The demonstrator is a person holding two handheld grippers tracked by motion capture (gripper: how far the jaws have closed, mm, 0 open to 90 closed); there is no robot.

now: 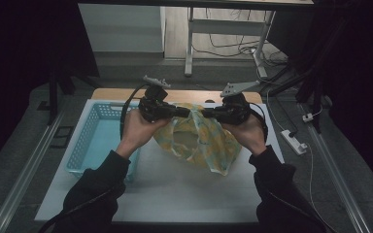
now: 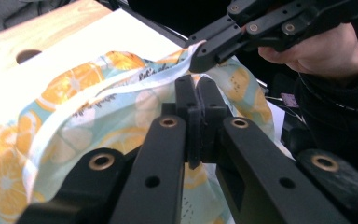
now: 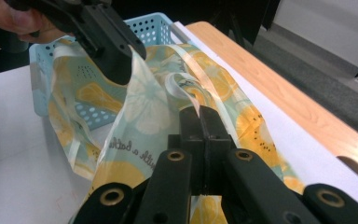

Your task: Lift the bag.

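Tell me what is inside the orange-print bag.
Both grippers, left and right, pinch the bag at its top edge. Its mouth gapes slightly, but the printed film hides the interior, so no contents can be made out.

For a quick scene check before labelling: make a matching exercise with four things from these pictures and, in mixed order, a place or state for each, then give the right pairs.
Things:
1. plastic bag
2. blue basket
3. left gripper
4. right gripper

Places or states:
A. stands on the table at the person's left side
B. held up between both grippers, printed with orange slices
C. shut on the bag's edge, in the hand at the right of the high view
D. shut on the bag's edge, in the hand nearest the basket

Pairs: 1-B, 2-A, 3-D, 4-C
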